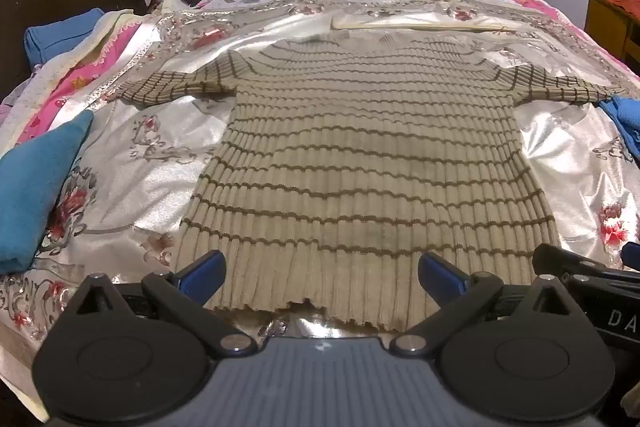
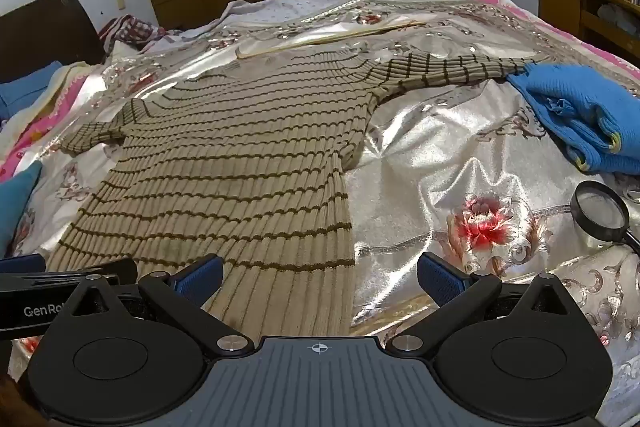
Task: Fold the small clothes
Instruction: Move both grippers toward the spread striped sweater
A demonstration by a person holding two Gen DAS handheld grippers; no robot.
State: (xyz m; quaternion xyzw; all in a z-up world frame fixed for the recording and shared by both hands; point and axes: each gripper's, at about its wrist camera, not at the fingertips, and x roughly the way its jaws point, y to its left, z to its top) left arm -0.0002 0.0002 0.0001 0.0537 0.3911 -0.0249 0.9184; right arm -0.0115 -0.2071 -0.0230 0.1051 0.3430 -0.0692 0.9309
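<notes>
A beige ribbed sweater with thin brown stripes (image 1: pixel 360 155) lies flat on the silvery flowered bedspread (image 1: pixel 152 147), sleeves spread left and right, hem toward me. My left gripper (image 1: pixel 320 273) hovers over the middle of the hem, open, with nothing between its blue pads. In the right wrist view the same sweater (image 2: pixel 240 163) fills the left half. My right gripper (image 2: pixel 318 273) stands open above the sweater's lower right corner and the bare spread, holding nothing. The right gripper's body shows at the right edge of the left wrist view.
A folded blue garment (image 2: pixel 580 119) lies by the right sleeve's cuff. A magnifying glass (image 2: pixel 600 211) rests on the spread at the right. A blue cushion (image 1: pixel 36 195) lies left of the sweater, with crumpled bedding behind it. A wooden cabinet (image 2: pixel 588 7) stands at the far right.
</notes>
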